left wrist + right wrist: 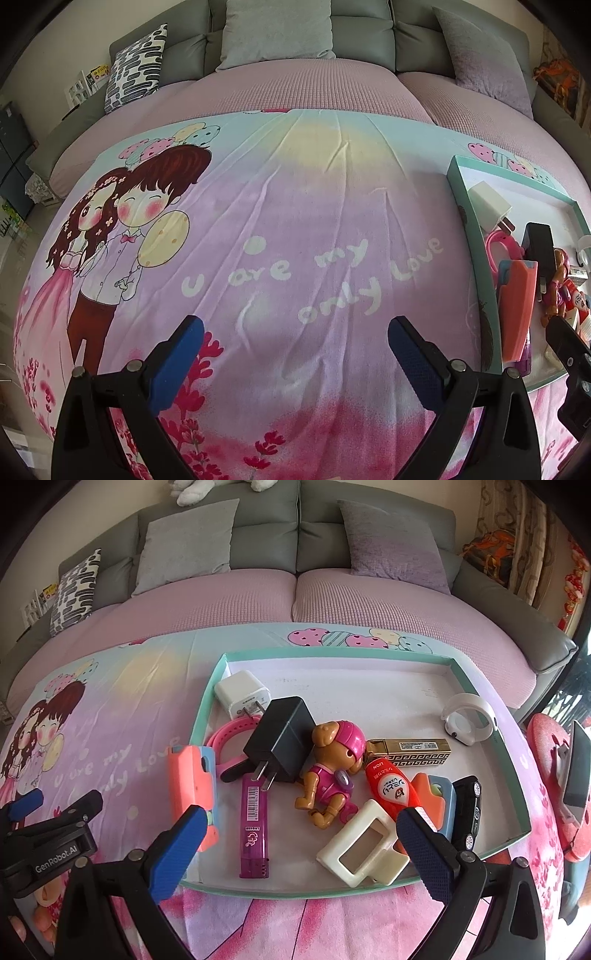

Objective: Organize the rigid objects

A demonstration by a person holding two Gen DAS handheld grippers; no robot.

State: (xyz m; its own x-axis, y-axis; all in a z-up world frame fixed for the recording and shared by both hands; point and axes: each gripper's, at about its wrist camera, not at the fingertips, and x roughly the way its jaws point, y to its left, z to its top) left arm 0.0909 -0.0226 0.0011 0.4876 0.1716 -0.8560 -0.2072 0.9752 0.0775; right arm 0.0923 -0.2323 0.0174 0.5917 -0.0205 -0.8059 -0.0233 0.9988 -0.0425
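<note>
A shallow teal-rimmed tray holds several rigid objects: a white charger, a black charger, a pink toy dog, a purple lighter, a coral case, a cream clip, a red tube, a gold box, a black toy car and a white ring. My right gripper is open and empty above the tray's near side. My left gripper is open and empty over the bare cloth, left of the tray.
The tray sits on a cartoon-print cloth spread over a table. A grey sofa with pillows stands behind. A phone on a stand is at the far right. The left gripper's body shows at the right view's lower left.
</note>
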